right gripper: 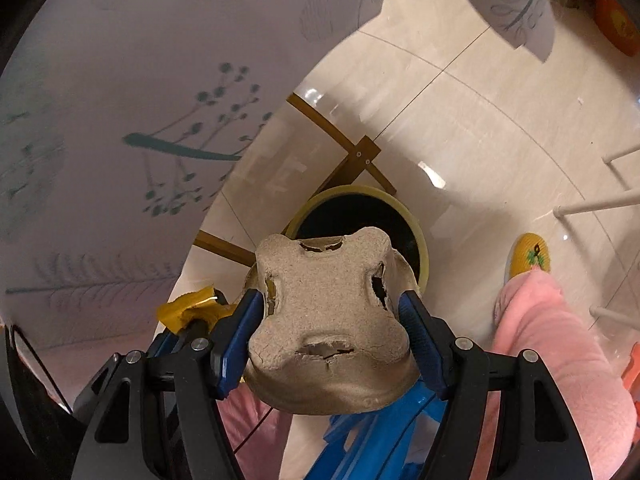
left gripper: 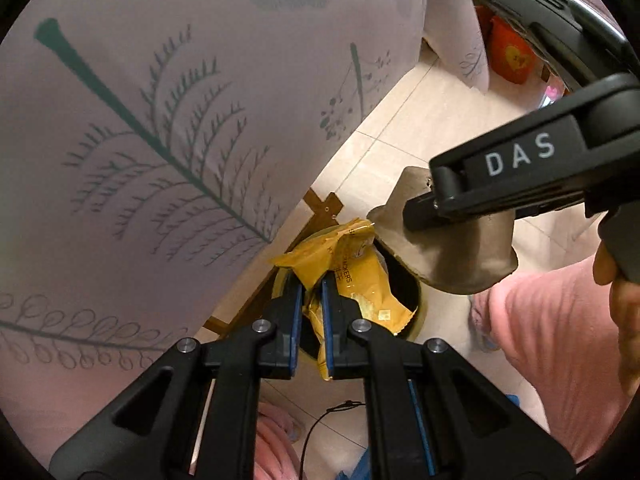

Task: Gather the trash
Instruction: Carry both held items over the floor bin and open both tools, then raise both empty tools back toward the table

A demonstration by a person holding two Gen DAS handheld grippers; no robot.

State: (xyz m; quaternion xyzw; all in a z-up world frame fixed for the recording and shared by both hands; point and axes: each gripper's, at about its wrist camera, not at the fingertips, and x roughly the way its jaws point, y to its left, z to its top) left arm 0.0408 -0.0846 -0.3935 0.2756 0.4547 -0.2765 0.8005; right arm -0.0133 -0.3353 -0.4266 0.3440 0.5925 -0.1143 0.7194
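Left gripper (left gripper: 311, 312) pinching yellow wrapper (left gripper: 352, 276), right gripper (right gripper: 334, 314) clamping pulp tray (right gripper: 328, 320); centre both over bin (right gripper: 416, 236) mouth before release.

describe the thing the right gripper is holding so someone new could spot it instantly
Start at the round yellow-rimmed trash bin on the tiled floor beside the tablecloth. Just above its opening, the right gripper clamps a grey-brown molded pulp cup carrier. Unlike the shiny yellow snack wrapper in the left gripper, it is matte, lobed and torn with holes.
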